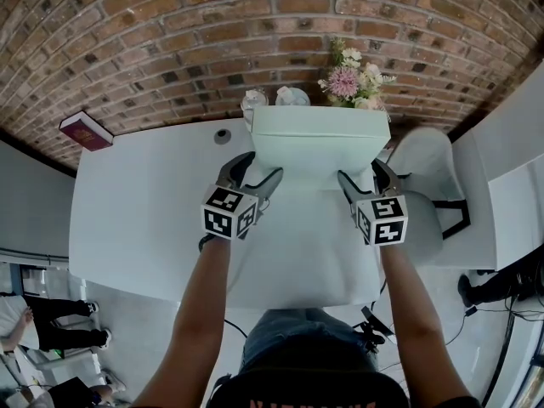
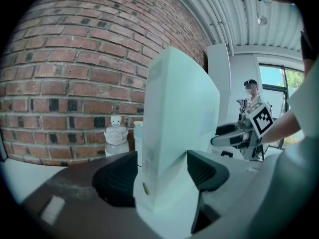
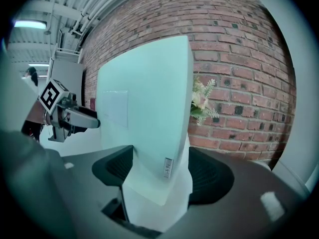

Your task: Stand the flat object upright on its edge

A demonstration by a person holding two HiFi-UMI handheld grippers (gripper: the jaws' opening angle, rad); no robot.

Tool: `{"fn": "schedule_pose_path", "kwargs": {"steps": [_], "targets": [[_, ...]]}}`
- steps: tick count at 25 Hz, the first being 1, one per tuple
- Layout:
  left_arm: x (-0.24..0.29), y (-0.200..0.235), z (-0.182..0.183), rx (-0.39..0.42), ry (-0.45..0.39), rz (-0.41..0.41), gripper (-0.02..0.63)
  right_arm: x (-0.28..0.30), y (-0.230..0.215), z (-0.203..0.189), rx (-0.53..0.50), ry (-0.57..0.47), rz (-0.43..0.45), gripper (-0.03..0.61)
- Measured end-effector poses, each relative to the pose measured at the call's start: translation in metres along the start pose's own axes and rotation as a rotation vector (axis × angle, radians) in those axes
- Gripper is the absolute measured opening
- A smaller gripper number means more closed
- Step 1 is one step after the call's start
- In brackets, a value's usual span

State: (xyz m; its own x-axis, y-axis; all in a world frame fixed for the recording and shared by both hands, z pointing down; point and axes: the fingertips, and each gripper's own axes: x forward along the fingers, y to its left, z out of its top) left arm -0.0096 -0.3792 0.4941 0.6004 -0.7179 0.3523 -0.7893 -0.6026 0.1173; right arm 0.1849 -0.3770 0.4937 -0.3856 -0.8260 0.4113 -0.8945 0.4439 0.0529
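Two grippers meet at one flat object (image 1: 316, 138), a pale, thick slab that stands upright on its long lower edge on the white table (image 1: 144, 219), in the upper middle of the head view with its broad face turned toward the camera. The left gripper (image 1: 265, 163) straddles the slab's lower left corner. In the left gripper view its dark ribbed pads (image 2: 117, 178) lie against both faces of the slab, closed on it, and the slab rises tall through the centre of the frame. The right gripper (image 1: 359, 170) straddles the lower right corner. In the right gripper view its pads (image 3: 209, 176) stand spread wide on either side of the slab with a thin pale gap on the right-hand side, so the slab sits between them without being pinched. A small label shows on the slab's narrow edge, low in the middle of that frame. Behind the slab, at the top centre of the head view, a bunch of pink and white flowers (image 1: 350, 82) and a white bottle (image 1: 253, 102) stand against the brick wall (image 1: 170, 41). A dark red book (image 1: 86, 131) lies at the table's corner in the upper left, and a white chair (image 1: 425, 168) stands just beside the table at the right.
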Motion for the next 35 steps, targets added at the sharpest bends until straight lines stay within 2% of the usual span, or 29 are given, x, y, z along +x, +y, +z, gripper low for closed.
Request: {"fn": "schedule_pose_path", "kwargs": {"steps": [20,27,35], "targets": [[-0.037,-0.032,0.005,-0.002,-0.037,0.075,0.310,-0.046,0.002,0.002,0.017,-0.058,0.035,0.334],[-0.063,-0.048,0.008,-0.014,-0.083,0.134,0.310,-0.076,0.008,0.005,-0.006,-0.102,0.053,0.294],[-0.088,-0.070,0.019,0.003,-0.132,0.195,0.307,-0.110,0.011,0.014,-0.032,-0.173,0.071,0.205]]}}
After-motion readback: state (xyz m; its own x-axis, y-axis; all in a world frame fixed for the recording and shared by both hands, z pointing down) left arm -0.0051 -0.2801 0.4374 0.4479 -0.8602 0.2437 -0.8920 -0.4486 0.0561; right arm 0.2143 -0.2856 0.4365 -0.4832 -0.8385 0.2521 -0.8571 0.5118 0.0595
